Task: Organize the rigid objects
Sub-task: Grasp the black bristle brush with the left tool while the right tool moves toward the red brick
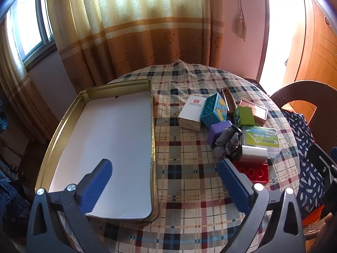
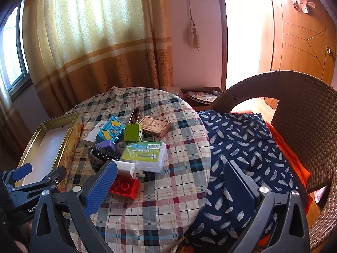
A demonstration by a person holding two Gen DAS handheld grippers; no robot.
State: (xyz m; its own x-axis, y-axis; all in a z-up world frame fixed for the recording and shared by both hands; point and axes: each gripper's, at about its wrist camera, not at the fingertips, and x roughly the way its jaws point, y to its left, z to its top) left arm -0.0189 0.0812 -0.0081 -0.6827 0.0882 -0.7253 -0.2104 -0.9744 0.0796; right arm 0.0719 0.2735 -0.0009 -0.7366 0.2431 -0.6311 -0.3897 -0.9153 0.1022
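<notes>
A gold tin tray (image 1: 63, 124) with a white floor lies on the left of the plaid table; it also shows in the right wrist view (image 2: 63, 145). A cluster of small objects sits to its right: a white box (image 1: 192, 112), a teal box (image 1: 214, 109), a green block (image 1: 244, 116), a purple block (image 1: 219, 130), a clear floss case (image 1: 261, 139), a red brick (image 1: 252, 171) and a dark hair clip (image 1: 227, 145). My left gripper (image 1: 164, 168) is open and empty, above the tray's right rim. My right gripper (image 2: 170, 172) is open and empty over the table's right edge.
A wicker chair (image 2: 294, 109) with a navy feather-print cushion (image 2: 242, 147) stands against the table's right side. Curtains (image 1: 130, 31) and a window hang behind the table. A wooden door (image 2: 301, 42) is at the far right.
</notes>
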